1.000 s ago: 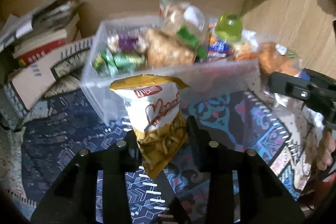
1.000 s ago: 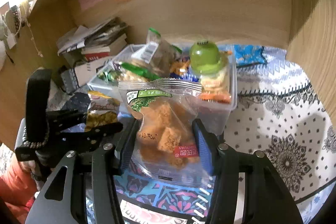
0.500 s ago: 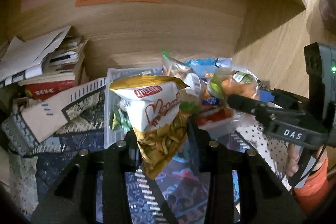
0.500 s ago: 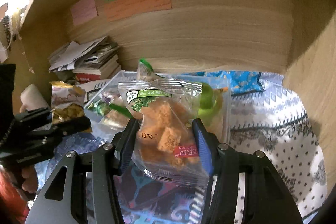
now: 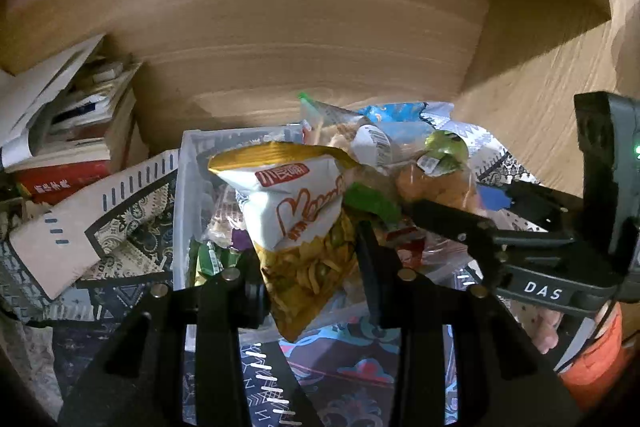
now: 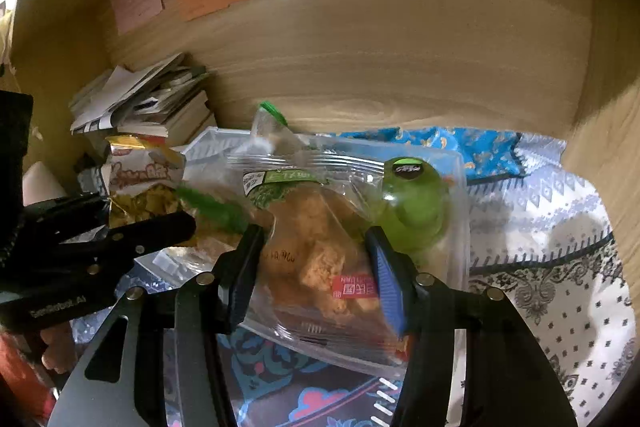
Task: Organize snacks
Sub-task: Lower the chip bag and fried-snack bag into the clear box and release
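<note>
snack bin [image 5: 188,195] beside book stack [image 5: 76,131]

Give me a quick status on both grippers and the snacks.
Left gripper shut on white-and-yellow chip bag. Right gripper shut on clear bag of fried golden chunks. Both over crowded clear plastic bin.

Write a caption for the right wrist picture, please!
Right gripper holds a clear snack bag over the snack bin.

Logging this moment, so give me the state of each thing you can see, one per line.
Left gripper: shut on chip bag.
Chip bag: sealed, upright, over the bin.
Right gripper: shut on clear bag.
Clear bag: sealed, held.
Bin: lidless, holding snacks.
Books: stacked untidily.
</note>
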Action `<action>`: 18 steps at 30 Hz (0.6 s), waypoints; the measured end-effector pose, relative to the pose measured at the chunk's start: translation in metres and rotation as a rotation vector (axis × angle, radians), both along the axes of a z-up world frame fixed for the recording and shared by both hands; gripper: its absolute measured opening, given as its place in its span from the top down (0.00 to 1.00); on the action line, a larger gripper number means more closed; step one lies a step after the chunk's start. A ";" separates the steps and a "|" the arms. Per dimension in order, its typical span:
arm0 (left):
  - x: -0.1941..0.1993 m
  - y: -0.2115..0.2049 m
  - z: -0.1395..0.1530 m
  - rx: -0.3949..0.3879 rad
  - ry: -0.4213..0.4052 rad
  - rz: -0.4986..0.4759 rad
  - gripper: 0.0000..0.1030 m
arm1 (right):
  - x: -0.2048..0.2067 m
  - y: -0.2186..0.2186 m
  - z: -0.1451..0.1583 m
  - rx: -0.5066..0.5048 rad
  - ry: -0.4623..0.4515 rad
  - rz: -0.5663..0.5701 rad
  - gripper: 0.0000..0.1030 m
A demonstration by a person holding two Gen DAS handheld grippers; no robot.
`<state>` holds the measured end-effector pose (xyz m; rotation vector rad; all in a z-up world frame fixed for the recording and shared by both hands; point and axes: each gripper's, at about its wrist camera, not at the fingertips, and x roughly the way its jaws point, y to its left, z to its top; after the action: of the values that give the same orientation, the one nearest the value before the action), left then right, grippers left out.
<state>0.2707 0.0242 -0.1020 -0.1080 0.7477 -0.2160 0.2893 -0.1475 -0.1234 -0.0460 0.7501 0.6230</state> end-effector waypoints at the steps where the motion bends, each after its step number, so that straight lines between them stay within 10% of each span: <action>1: 0.000 0.000 -0.001 0.002 0.004 -0.005 0.64 | 0.000 0.000 0.000 -0.001 0.001 0.001 0.52; 18: -0.036 0.000 0.008 0.042 -0.075 0.027 0.42 | -0.032 -0.021 0.022 -0.001 -0.059 -0.021 0.37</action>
<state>0.2351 0.0242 -0.0940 -0.0694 0.6759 -0.1772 0.2575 -0.1684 -0.1010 -0.0569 0.6932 0.5991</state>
